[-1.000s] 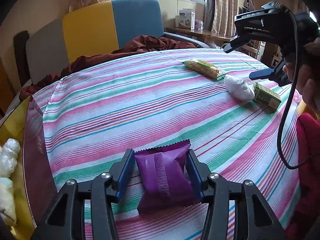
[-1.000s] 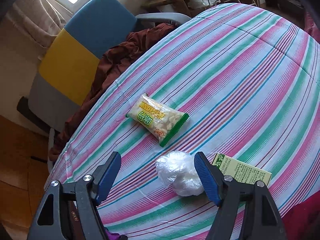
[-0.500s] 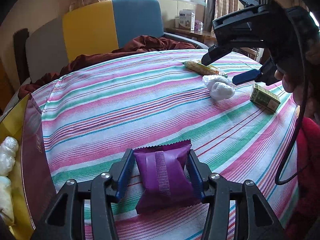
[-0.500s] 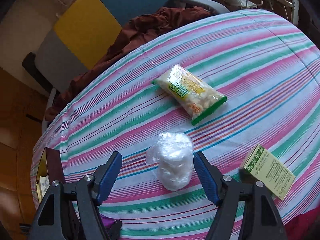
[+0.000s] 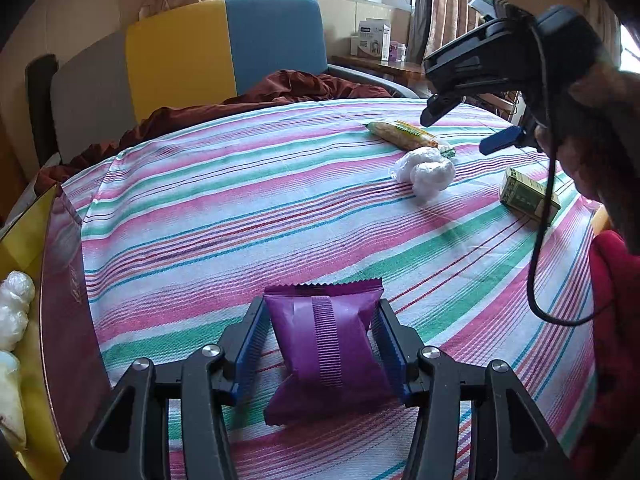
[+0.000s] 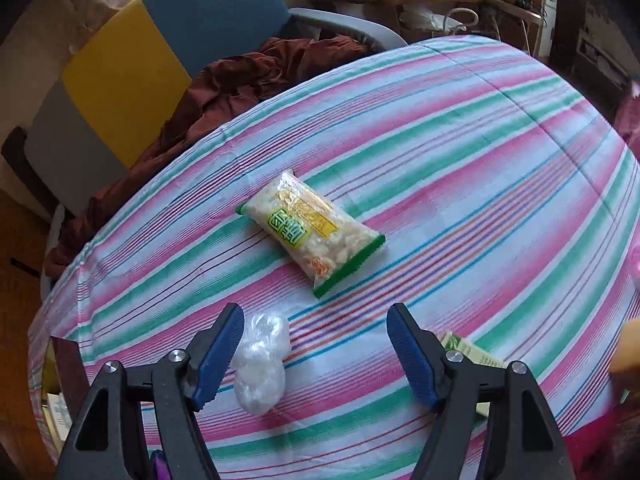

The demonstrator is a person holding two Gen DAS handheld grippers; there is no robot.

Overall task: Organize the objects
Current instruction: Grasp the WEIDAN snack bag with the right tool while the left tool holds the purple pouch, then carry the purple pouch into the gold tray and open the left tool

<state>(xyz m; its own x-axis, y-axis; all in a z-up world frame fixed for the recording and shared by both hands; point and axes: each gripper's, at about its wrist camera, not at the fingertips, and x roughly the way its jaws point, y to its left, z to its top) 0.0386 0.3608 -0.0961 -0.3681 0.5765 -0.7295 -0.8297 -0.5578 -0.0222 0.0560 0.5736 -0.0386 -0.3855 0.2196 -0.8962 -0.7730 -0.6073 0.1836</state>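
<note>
My left gripper (image 5: 322, 342) is shut on a purple snack packet (image 5: 326, 344) that rests on the striped tablecloth (image 5: 224, 216). My right gripper (image 6: 316, 344) is open and empty above the cloth; it also shows in the left wrist view (image 5: 466, 130). A white plastic-wrapped bundle (image 6: 260, 364) lies just inside its left finger, also seen from the left wrist (image 5: 426, 170). A yellow-green snack bag (image 6: 312, 230) lies ahead of it, also in the left wrist view (image 5: 404, 134). A green box (image 5: 528, 198) lies to the right, partly hidden behind the right finger (image 6: 470, 350).
A yellow-lined open box (image 5: 48, 280) at the table's left edge holds white wrapped bundles (image 5: 14, 304). A yellow, blue and grey chair (image 5: 188, 60) with brown cloth (image 5: 256, 96) stands behind the table. The person's red sleeve (image 5: 616, 320) is at the right.
The right gripper has lifted and swung right, so the white bundle, earlier centred between its jaws, now lies by the left finger. The left gripper keeps holding the purple packet in place.
</note>
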